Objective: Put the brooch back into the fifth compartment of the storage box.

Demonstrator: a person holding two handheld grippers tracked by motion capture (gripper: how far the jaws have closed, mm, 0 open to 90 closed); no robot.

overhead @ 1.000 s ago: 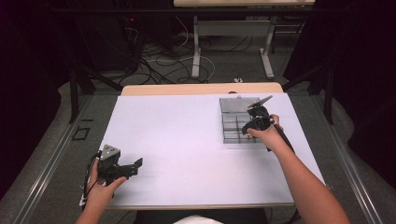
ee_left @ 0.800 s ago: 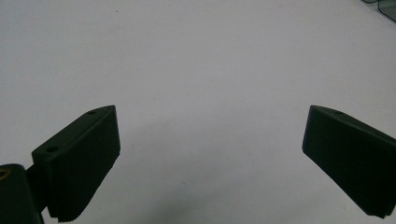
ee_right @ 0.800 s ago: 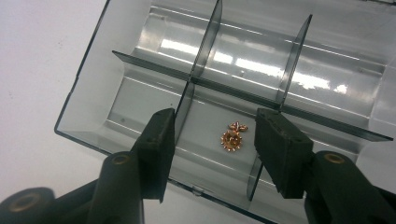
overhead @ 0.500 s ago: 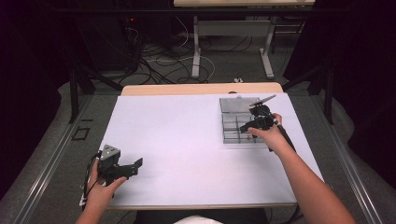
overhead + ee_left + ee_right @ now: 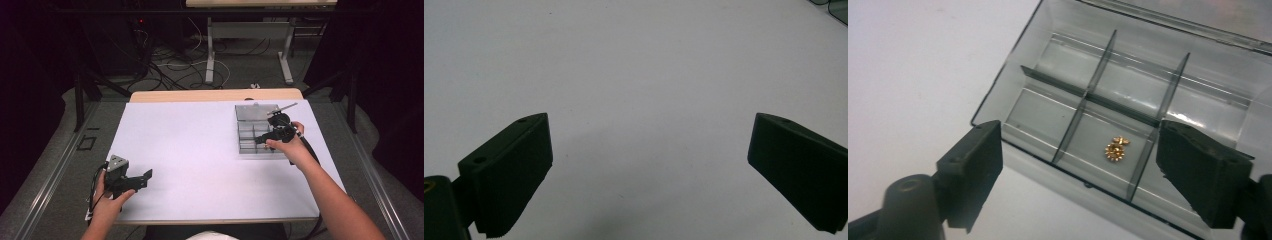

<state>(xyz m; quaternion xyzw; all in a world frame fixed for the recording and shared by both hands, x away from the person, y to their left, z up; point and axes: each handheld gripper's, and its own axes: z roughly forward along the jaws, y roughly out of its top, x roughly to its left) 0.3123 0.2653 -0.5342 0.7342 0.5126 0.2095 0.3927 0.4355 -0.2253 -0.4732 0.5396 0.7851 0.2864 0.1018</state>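
The right gripper (image 5: 261, 139) has slid a little to the left and now hangs right over the little clear box (image 5: 245, 131), while the left one has not moved at all. The box sits on the right side of the white desk (image 5: 190, 145), with its lid tipped up at the back. It has thin walls inside that cut it into small rooms. In the right gripper view, a tiny gold gear (image 5: 1115, 149) lies on the floor of the middle room in the near row, and it sits between the two black fingers (image 5: 973, 167), a bit lower than them. Those fingers are spread wide and hold nothing. I think the hand is lining up to reach down and pick up the gear, so the next move should be to go lower and then squeeze. The gear is very small and the walls are close, so a finger could bump a wall and push the box. The left gripper (image 5: 142, 180) rests near the front left corner of the desk, far from the box. Its fingers (image 5: 511, 170) are spread wide too, with just bare desk between them.
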